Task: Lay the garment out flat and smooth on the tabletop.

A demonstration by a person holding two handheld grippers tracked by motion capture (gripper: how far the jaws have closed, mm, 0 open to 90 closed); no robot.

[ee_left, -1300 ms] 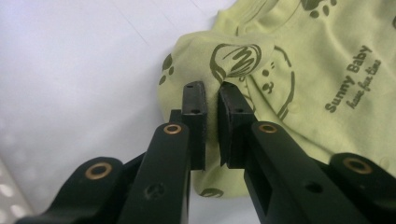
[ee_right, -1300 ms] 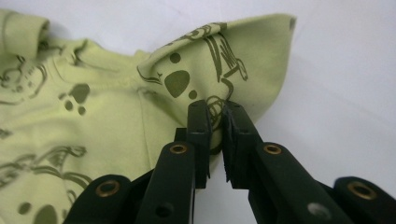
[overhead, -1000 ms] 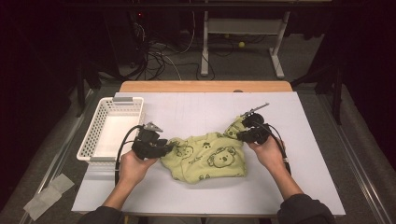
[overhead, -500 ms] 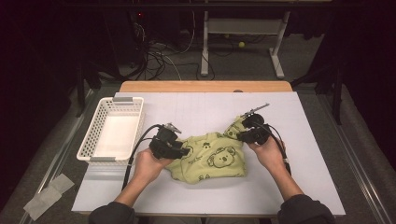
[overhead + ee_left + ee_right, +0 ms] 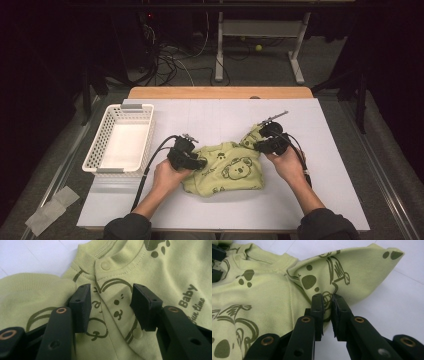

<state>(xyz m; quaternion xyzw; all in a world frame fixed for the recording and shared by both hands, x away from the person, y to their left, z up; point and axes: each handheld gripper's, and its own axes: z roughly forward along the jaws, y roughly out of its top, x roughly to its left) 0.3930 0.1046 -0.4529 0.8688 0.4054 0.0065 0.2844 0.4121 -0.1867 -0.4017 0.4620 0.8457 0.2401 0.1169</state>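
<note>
A light green baby garment (image 5: 227, 172) with koala prints lies crumpled on the white table. My left gripper (image 5: 201, 163) sits at its left edge. In the left gripper view the jaws (image 5: 110, 307) stand apart over the garment (image 5: 160, 272) beside its snap buttons. They have just been opening, the pads are not pressing, and the cloth lies under and between them. My right gripper (image 5: 256, 145) is at the garment's upper right. In the right gripper view it (image 5: 327, 306) is shut on a raised fold of the garment (image 5: 262, 295), probably a sleeve.
A white plastic basket (image 5: 98, 150) stands on the table's left part, with nothing in it. The white table sheet (image 5: 325, 125) stretches bare to the right and behind the garment. Table legs and cables sit on the dark floor beyond the far edge.
My left hand has moved right from the basket's side and down onto the garment's left edge. The right hand has kept still with its fold.
</note>
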